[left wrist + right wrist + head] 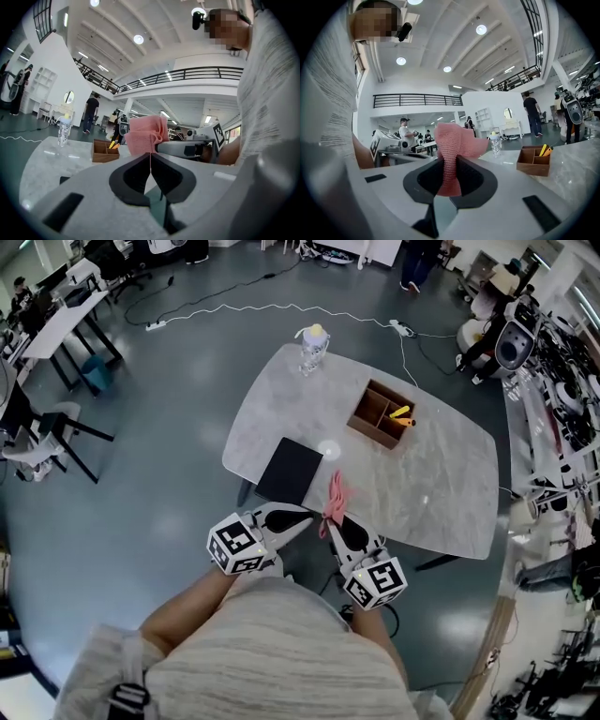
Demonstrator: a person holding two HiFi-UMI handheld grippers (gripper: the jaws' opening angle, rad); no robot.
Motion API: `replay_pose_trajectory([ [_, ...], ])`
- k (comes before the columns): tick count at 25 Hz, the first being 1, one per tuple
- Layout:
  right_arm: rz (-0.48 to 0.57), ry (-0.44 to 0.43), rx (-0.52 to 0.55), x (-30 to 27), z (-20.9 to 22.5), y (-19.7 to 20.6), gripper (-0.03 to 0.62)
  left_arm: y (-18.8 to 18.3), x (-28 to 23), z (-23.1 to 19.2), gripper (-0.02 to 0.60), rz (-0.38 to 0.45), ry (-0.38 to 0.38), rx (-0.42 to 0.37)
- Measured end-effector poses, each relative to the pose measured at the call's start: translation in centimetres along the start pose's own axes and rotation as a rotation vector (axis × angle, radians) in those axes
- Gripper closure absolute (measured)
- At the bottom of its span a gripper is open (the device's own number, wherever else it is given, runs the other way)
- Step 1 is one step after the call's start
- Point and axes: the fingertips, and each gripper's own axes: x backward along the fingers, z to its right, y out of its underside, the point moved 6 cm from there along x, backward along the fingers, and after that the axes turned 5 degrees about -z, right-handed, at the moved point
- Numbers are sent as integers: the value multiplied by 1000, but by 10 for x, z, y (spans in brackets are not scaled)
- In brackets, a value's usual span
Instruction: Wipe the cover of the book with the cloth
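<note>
1. The person's sleeves are a pale ribbed knit. Each gripper carries a cube (234, 545) printed with black-and-white square markers.
2. The left gripper (309, 518) is clenched. Its black pads meet, with only a thin pink edge of the cloth (335, 491) pinched between them.
3. The right gripper (336, 521) is clamped on a thicker fold of the same cloth. The fold bunches between the pads and fans out beyond them.
4. The cloth is pink with an open, knitted weave. It is held between the two jaw tips at the table's near edge, just right of the book. Its long axis runs away from the person.
5. The book (290, 471) is a flat rectangle with a matte black cover. It lies on the pale marbled table (441, 474), and its long axis points away from the person, tilted slightly right.
6. Farther off stands a wooden tray (366, 418) with compartments, holding yellow items.
7. A clear bottle (313, 346) with a yellow top stands at the far edge.
</note>
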Motion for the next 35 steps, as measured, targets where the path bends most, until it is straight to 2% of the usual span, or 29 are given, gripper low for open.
replay_pose_trajectory([
  [8, -109, -29, 54, -53, 24, -1, 537, 5, 24, -50, 565, -42, -97, 12],
  [14, -193, -69, 104, -104, 42, -3, 537, 1, 32, -87, 565, -78, -126, -8],
  [19, -299, -91, 207, -141, 51, 1, 537, -7, 38, -119, 565, -62, -145, -4],
  [24, -357, -93, 288, -171, 60, 6, 537, -9, 41, -143, 565, -64, -138, -28],
  [35, -549, -143, 380, -232, 100, 55, 537, 4, 36, -179, 565, -93, -186, -10],
])
